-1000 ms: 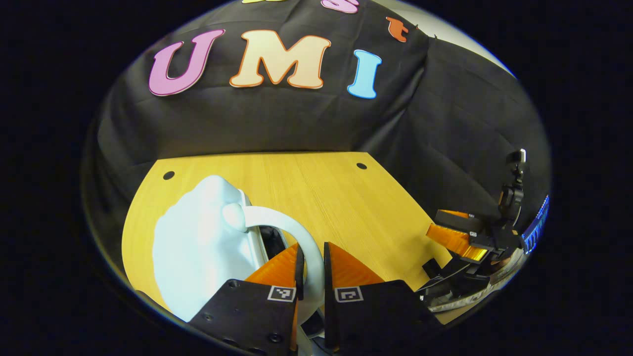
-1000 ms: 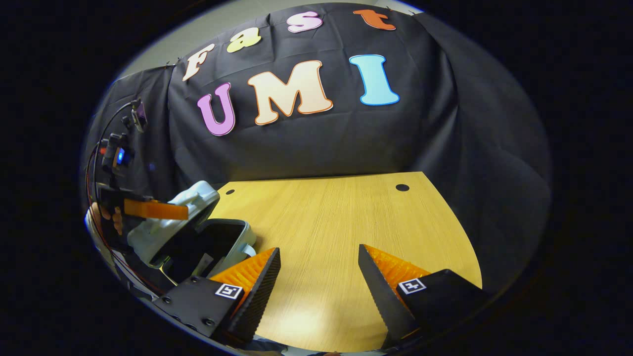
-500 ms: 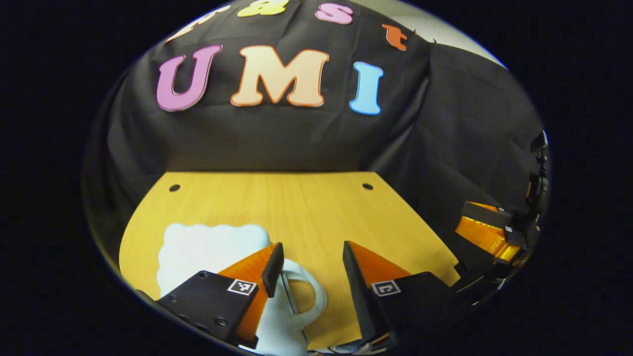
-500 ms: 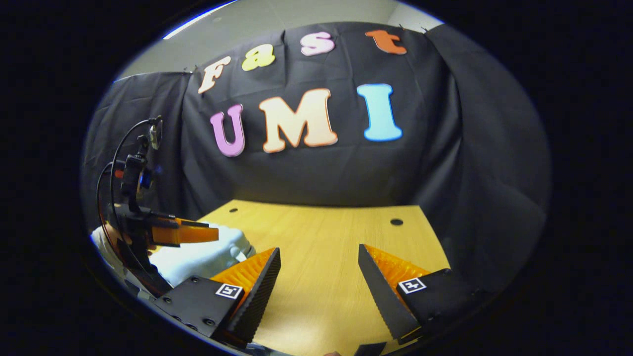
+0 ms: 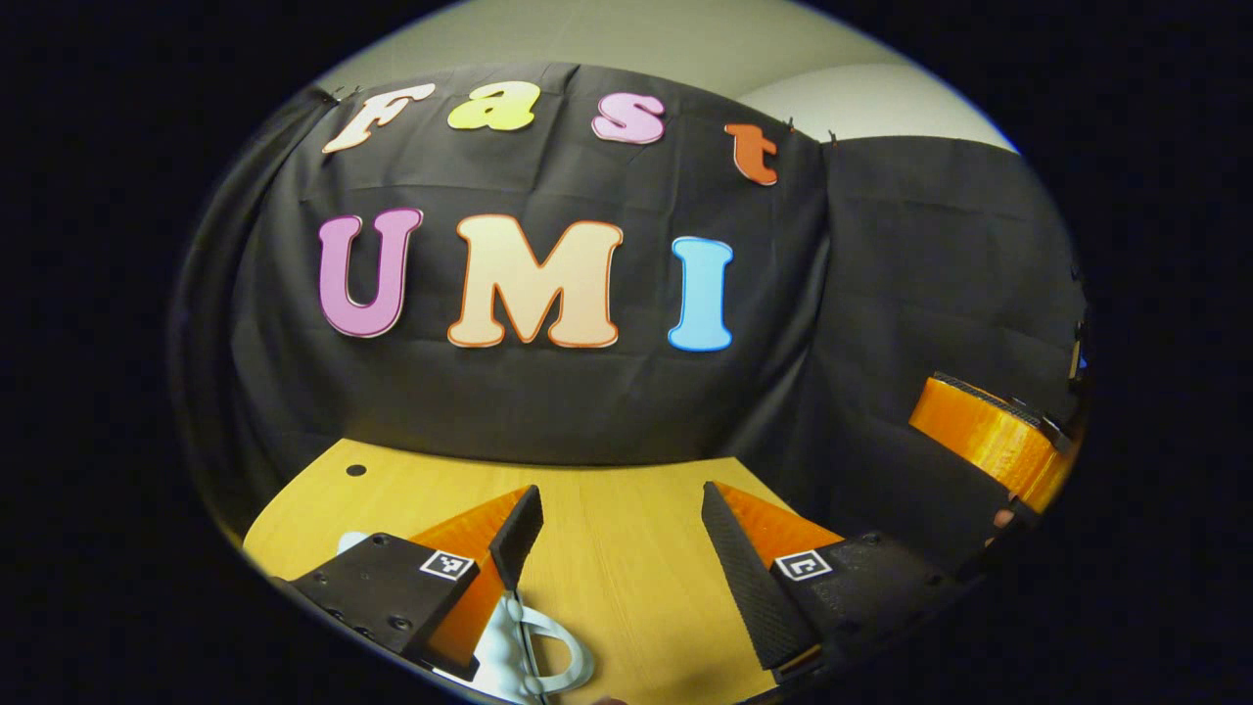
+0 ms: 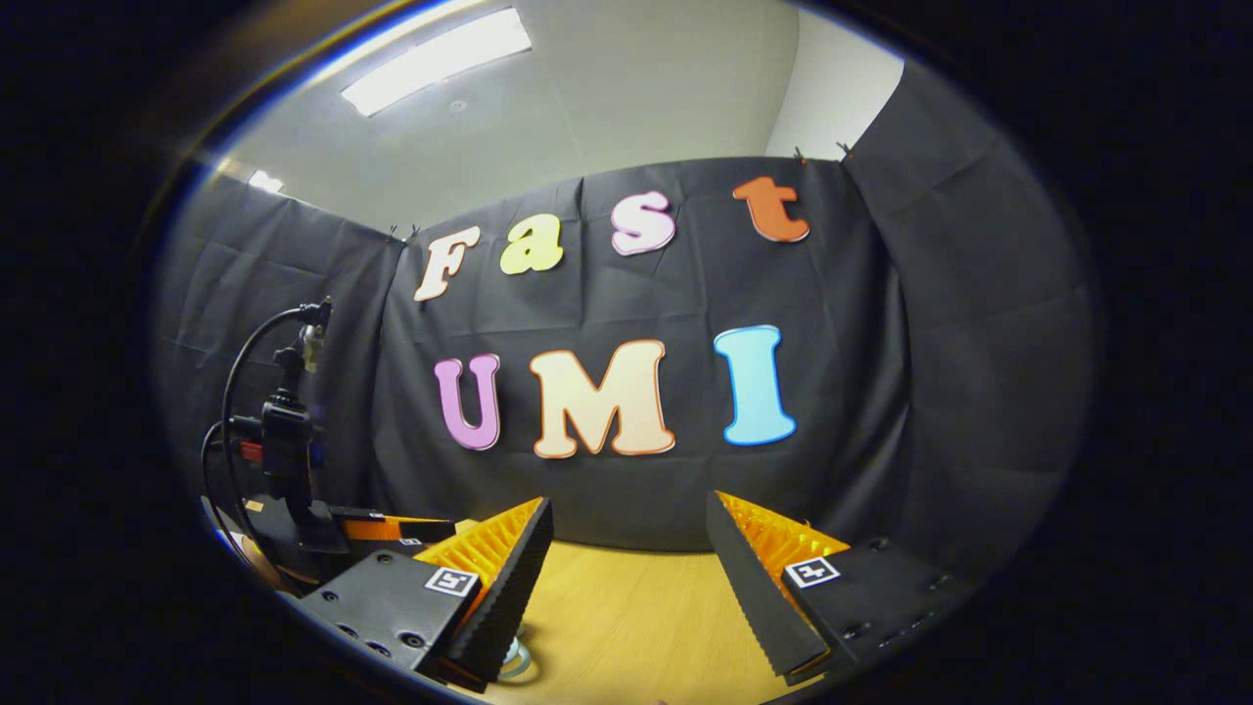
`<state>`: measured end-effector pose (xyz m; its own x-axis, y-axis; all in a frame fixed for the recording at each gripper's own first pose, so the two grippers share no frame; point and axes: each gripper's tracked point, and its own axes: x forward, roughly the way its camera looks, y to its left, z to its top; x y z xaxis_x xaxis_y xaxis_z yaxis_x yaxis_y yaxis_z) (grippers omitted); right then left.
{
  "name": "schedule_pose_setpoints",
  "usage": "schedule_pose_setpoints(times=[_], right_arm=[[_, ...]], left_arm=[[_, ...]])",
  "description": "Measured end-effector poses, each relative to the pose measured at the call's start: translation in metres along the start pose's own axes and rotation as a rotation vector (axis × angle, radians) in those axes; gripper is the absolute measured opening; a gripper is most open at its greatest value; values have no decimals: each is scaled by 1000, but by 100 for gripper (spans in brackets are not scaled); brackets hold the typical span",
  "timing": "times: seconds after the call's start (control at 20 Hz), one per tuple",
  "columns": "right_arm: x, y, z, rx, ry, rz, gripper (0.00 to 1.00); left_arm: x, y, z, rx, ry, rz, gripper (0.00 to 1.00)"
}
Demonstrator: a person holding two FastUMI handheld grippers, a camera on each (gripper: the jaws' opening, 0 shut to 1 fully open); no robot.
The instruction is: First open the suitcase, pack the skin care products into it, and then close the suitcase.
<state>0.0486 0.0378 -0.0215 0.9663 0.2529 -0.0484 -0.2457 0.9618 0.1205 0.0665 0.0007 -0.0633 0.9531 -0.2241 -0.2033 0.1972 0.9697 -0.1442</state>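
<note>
The left tool [image 5: 612,534] hangs released above the wooden surface [image 5: 626,587], fingers spread with bare wood between them. Low at its left finger lies the pale suitcase [image 5: 509,646], smooth and rounded, with its looped white handle [image 5: 558,651] curving out beside the fingertip; whether the case is fully closed cannot be told from here. The right tool [image 6: 626,548] also stands released, its ribbed fingers apart over the same grained wood, holding nothing. Off to its left, the left tool's body carries a camera mount and looping black cable [image 6: 245,392]. Black cloth walls [image 5: 587,401] close the far edge and both sides; the wood ahead runs open to a small round hole [image 5: 355,470].
</note>
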Motion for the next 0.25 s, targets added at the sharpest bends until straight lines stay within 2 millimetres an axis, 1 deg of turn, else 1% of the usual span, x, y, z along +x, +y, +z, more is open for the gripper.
schedule_pose_setpoints(times=[0.05,0.1,0.15,0.2,0.25], right_arm=[[-2,1,4,0,-11,-13,94],[-5,4,8,0,-19,-17,97],[-8,5,13,-3,-30,-27,97],[-12,7,19,-4,-47,-41,97],[-14,8,24,0,-61,-49,94]], left_arm=[[-4,-4,5,-1,2,-10,96],[-7,-5,13,1,-19,-11,96],[-12,-2,21,-3,-41,-1,96],[-16,0,27,-4,-64,0,95],[-21,-2,33,1,-83,-4,95]])
